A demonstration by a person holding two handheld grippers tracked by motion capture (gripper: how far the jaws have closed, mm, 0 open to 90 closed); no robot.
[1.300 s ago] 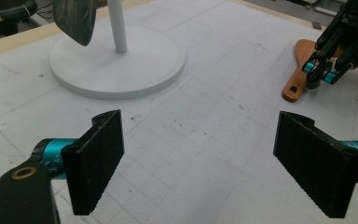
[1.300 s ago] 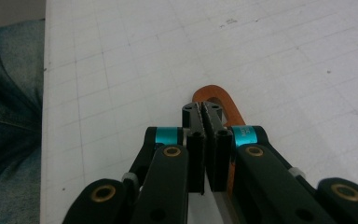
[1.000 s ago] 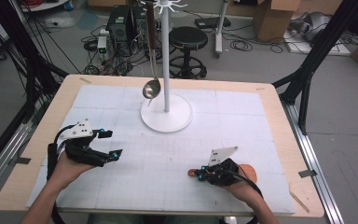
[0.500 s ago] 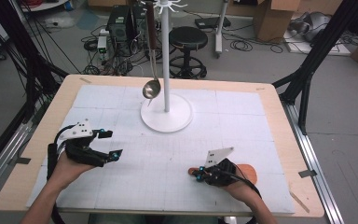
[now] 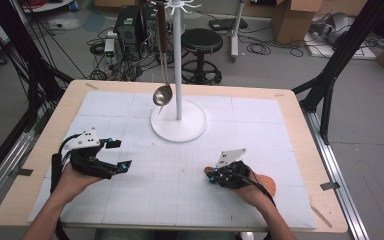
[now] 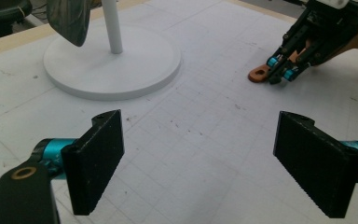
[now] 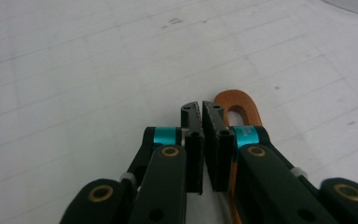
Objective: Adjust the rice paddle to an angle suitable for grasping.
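An orange utensil (image 5: 264, 183) lies flat on the white gridded mat (image 5: 280, 130) covering the worktop (image 5: 70, 107), at the near right. Its long axis runs roughly side to side in the high view: the wide end shows to the right of the person's right hand (image 5: 247, 187), and the looped handle end (image 6: 259, 73) points left, toward the middle of the mat. The right hand-held gripper (image 5: 213, 176) lies low over the handle, along the same line. In the right gripper view its jaws are pressed together with almost no gap, and the orange loop (image 7: 237, 108) lies just beside and under the right-hand jaw, not between the pads; whether a jaw touches it cannot be told. The left hand-held gripper (image 5: 118, 156) is at the near left, well apart from the utensil, its jaws spread wide with only bare mat between them. Farther back, a white stand (image 5: 178, 122) rises from a round base, and a metal ladle (image 5: 162, 94) hangs from it beside the pole.
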